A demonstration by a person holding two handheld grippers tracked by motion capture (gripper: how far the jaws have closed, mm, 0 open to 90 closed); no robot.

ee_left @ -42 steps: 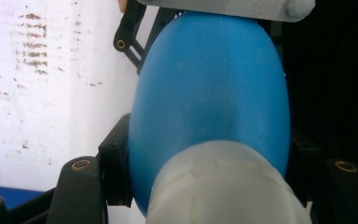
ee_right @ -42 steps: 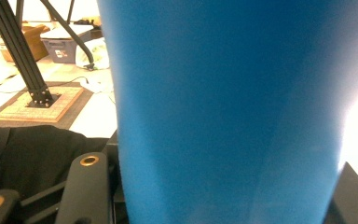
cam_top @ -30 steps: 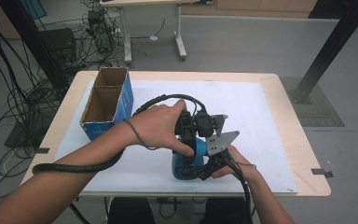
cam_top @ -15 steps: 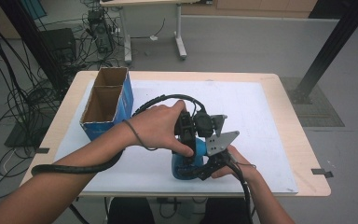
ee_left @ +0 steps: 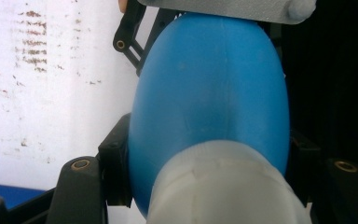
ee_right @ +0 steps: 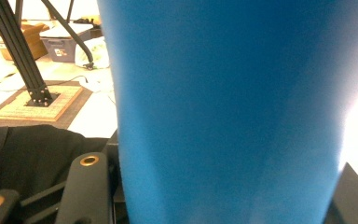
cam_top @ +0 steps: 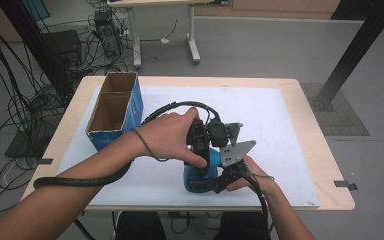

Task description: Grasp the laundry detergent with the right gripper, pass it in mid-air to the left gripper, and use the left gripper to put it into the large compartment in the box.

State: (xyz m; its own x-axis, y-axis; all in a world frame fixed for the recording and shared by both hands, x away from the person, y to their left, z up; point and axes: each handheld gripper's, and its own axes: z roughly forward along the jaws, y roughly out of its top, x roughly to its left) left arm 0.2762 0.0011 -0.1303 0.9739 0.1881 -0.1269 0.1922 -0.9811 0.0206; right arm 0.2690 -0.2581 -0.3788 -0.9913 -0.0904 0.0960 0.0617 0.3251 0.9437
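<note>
High view: a blue bottle [cam_top: 200,172] stands on the white sheet [cam_top: 280,130] that covers the table, near the front edge. It is a little way from the blue cardboard box [cam_top: 115,112], on the side away from the box's open top. The left gripper [cam_top: 200,145] comes down on the top of the bottle. The right gripper [cam_top: 225,177] holds the bottle's body from the side farther from the box.

Left gripper view: the jaws are clenched around the white cap [ee_left: 228,186] at the bottle's top, one jaw on each side. The round blue body swells out past the cap.

Right gripper view: the jaws squeeze the blue body [ee_right: 228,112], one on each side.

I think the step is taking the cap off or putting it on. The next move would be for the left gripper to twist the cap while the right gripper keeps the bottle from turning or tipping.
</note>
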